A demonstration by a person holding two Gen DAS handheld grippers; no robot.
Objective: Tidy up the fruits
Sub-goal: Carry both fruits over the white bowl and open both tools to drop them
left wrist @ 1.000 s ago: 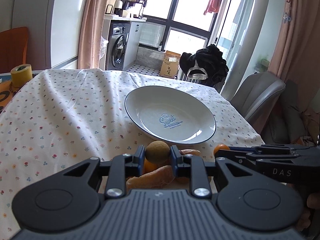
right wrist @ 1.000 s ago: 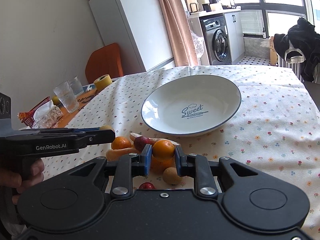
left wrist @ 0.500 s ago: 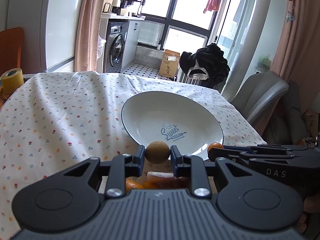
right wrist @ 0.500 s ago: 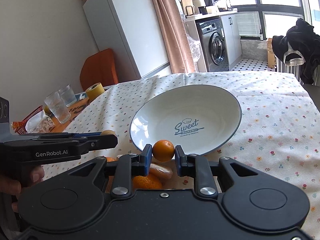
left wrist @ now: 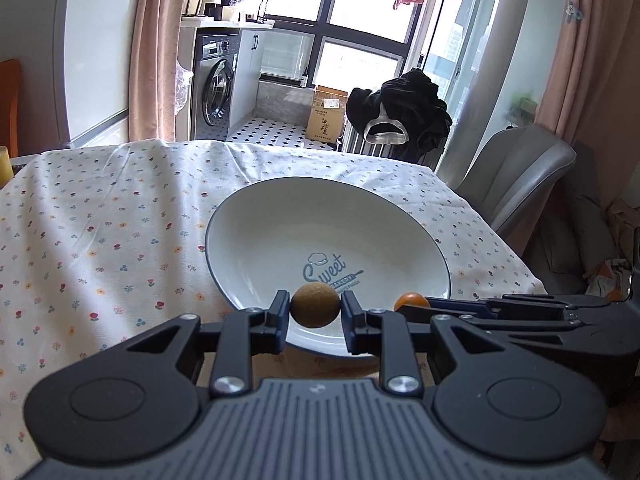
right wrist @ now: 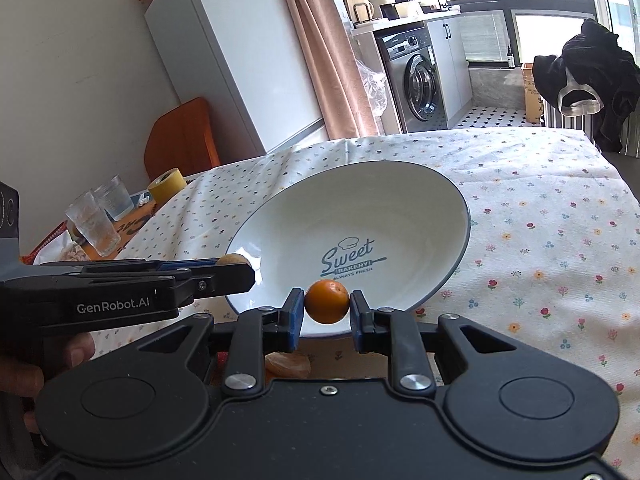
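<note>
- Fingers of the left gripper are clamped on a small round brown fruit, one pad against each side, the fruit clear of any surface.
- Fingers of the right gripper are clamped likewise on a small orange, which hangs free between blue-faced pads.
- Both held fruits sit over the near rim of a white bowl, above its inner slope. The bowl has a dark edge line and blue lettering reading "Sweet Bakery" on its floor. Nothing lies inside it.
- The two grippers stand side by side. In the left wrist view the right gripper's tip and its orange show just right of the brown fruit; in the right wrist view the left gripper reaches in from the left with the brown fruit at its tip.
- A hand grips the left gripper's handle at the lower left of the right wrist view.
- One more orange fruit lies on the cloth below the right gripper, short of the bowl and partly hidden.
- The bowl rests on a floral tablecloth.
- Two drinking glasses and a yellow tape roll stand at the table's far left, well apart from the bowl.
</note>
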